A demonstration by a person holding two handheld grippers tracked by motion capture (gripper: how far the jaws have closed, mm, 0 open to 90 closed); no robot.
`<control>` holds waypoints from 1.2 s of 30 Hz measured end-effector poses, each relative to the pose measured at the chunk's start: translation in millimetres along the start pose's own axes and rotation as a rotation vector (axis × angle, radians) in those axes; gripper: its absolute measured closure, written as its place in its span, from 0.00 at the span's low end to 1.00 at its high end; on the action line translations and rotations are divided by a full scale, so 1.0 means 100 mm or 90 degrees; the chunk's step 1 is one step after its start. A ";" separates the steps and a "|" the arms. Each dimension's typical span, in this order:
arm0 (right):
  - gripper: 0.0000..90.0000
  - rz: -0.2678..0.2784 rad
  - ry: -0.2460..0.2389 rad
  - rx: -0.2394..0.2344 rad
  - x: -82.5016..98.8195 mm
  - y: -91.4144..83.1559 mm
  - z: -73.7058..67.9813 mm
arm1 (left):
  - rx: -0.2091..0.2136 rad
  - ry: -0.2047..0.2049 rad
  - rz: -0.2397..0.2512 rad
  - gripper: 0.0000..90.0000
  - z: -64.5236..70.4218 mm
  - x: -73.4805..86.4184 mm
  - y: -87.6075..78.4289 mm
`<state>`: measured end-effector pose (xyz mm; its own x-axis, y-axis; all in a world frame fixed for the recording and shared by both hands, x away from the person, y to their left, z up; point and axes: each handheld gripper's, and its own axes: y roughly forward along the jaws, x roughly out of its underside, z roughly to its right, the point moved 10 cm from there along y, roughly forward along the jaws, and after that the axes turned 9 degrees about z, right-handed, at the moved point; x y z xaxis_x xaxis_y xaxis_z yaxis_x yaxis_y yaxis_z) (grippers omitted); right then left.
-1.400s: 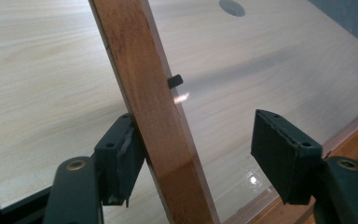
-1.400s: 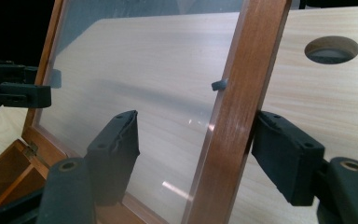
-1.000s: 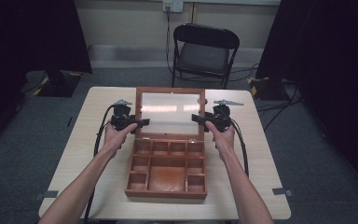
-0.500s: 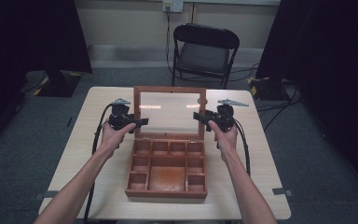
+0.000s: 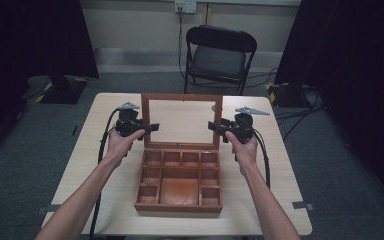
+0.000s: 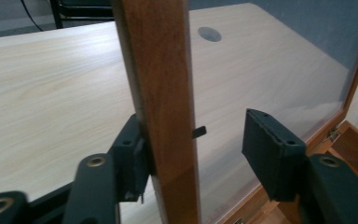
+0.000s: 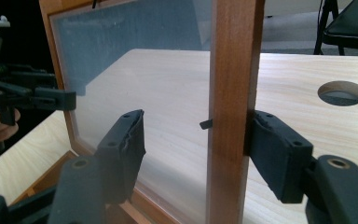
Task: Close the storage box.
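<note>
Fingers (image 6: 130, 163) of the left gripper (image 5: 147, 127) have just been closing around the upright glass lid (image 5: 182, 121)'s left frame post, one touching it, the other off the pane, while the right gripper (image 5: 216, 126) is straddling the right post, wooden box (image 5: 179, 200) sitting mid-desk (image 5: 275, 170).

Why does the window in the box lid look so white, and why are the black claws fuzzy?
High view: the lid's pane looks pale, with the light table behind it. Left gripper view: the lid's wooden frame is sharp, while the jaw bases at the bottom edge blur, too near the lens. Right gripper view: the same blur low down.
</note>
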<state>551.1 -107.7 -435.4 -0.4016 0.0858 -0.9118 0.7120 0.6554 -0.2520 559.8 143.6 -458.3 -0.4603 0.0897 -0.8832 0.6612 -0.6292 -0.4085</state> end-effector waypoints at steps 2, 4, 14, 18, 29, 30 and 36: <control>0.40 -0.004 0.000 -0.002 0.00 0.00 0.00 | 0.005 -0.003 0.007 0.51 0.01 0.00 -0.02; 0.39 -0.006 0.001 -0.003 0.00 0.00 -0.01 | 0.006 -0.003 0.010 0.51 0.02 0.00 -0.03; 0.40 -0.013 -0.021 0.016 -0.01 -0.04 -0.13 | 0.034 0.006 0.020 0.51 0.12 -0.01 -0.17; 0.44 -0.019 -0.029 0.021 -0.01 -0.09 -0.15 | 0.033 0.024 0.019 0.50 0.15 -0.01 -0.21; 0.47 -0.037 -0.014 0.017 -0.01 -0.20 -0.24 | 0.040 0.051 0.024 0.49 0.25 0.00 -0.31; 0.47 -0.038 -0.013 0.016 -0.01 -0.21 -0.25 | 0.039 0.052 0.024 0.49 0.26 0.00 -0.32; 0.47 -0.038 -0.012 0.005 -0.01 -0.26 -0.31 | 0.055 0.053 0.031 0.50 0.32 -0.01 -0.40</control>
<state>515.4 -101.2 -417.8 -0.4323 0.0323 -0.9012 0.6921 0.6526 -0.3086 514.8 144.4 -433.4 -0.3759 0.1197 -0.9189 0.6257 -0.6987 -0.3470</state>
